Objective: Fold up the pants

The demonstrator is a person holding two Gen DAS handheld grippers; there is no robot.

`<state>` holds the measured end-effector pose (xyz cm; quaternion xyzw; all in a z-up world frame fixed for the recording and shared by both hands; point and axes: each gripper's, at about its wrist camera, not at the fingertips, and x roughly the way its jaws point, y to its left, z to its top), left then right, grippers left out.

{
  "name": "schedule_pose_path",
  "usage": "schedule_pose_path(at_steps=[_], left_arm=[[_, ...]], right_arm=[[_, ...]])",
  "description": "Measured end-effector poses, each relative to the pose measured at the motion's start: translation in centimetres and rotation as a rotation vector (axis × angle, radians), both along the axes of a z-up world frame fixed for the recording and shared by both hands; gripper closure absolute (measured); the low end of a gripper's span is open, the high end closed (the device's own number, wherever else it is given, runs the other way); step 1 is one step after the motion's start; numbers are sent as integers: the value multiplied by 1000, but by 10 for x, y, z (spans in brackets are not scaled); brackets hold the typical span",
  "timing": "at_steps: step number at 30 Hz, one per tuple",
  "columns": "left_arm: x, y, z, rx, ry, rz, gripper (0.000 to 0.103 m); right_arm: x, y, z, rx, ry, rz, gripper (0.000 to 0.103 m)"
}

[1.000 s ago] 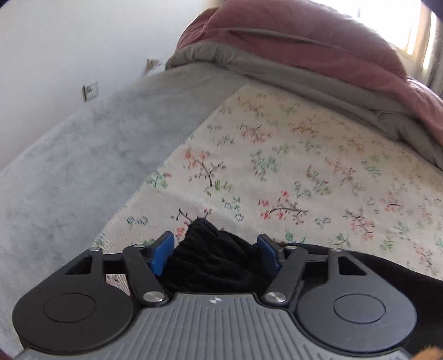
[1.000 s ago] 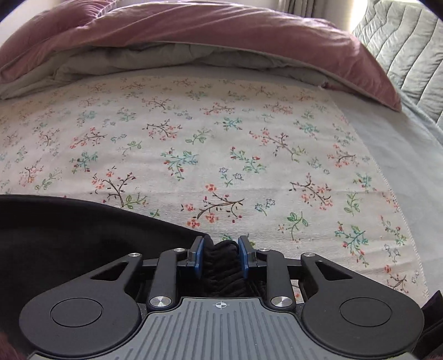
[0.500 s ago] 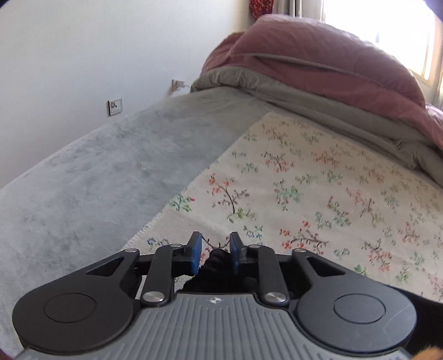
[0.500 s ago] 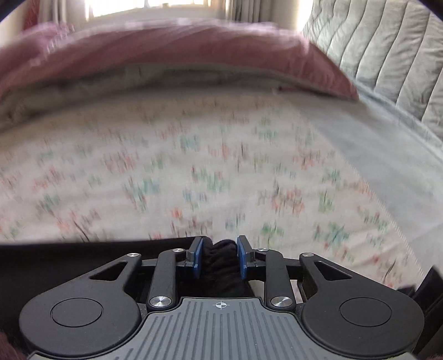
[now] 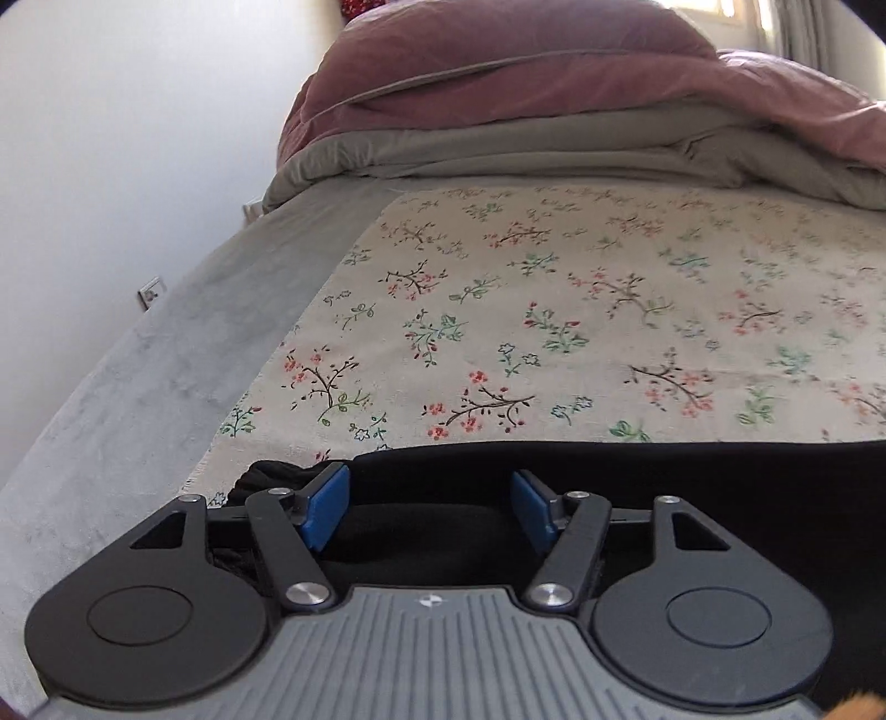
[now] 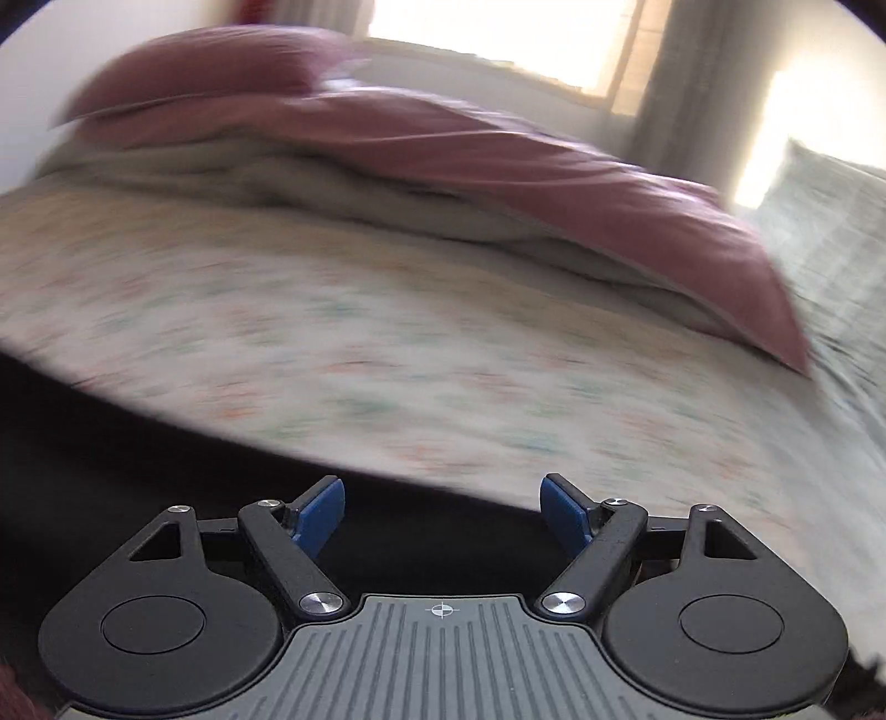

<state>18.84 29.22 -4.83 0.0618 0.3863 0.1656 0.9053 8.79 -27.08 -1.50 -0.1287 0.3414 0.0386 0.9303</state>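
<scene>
While blur smears the right view, black pants (image 5: 692, 471) run off-frame.

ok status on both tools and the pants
Left tool open, just released. Right tool open, just released. Black pants flat on floral cloth. Nothing in the way.

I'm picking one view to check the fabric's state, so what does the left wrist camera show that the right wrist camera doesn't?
Only the left wrist view: a sharp floral cloth, a bunched fold of the black pants beside the left gripper, and a wall outlet.
Only the right wrist view: a bright window, a curtain, and heavy motion blur around the right gripper.
Both: jaws that have just been opening, now wide, black fabric beneath them unpinched, and the pink duvet.
</scene>
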Motion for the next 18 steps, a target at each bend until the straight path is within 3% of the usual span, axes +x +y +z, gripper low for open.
schedule_pose_path(at_steps=[2,4,6,9,10,15,18], left_arm=[[4,-1,-1,16,8,6,11],[3,-1,-3,42,11,-3,10],[6,2,-3,49,1,0,10],[3,12,4,-18,-33,26,10],[0,15,7,-52,-53,38,10],[-20,7,28,-91,-79,70,10],[-36,-18,45,-141,-85,-3,6]], right_arm=[[5,35,-12,29,59,130,27],[20,58,-33,10,102,163,27],[42,54,-51,-12,85,58,25],[64,-13,-61,196,58,-201,17],[63,-29,-61,209,53,-251,17],[41,-73,-46,-61,55,-477,17],[24,-107,-32,71,87,-579,17]])
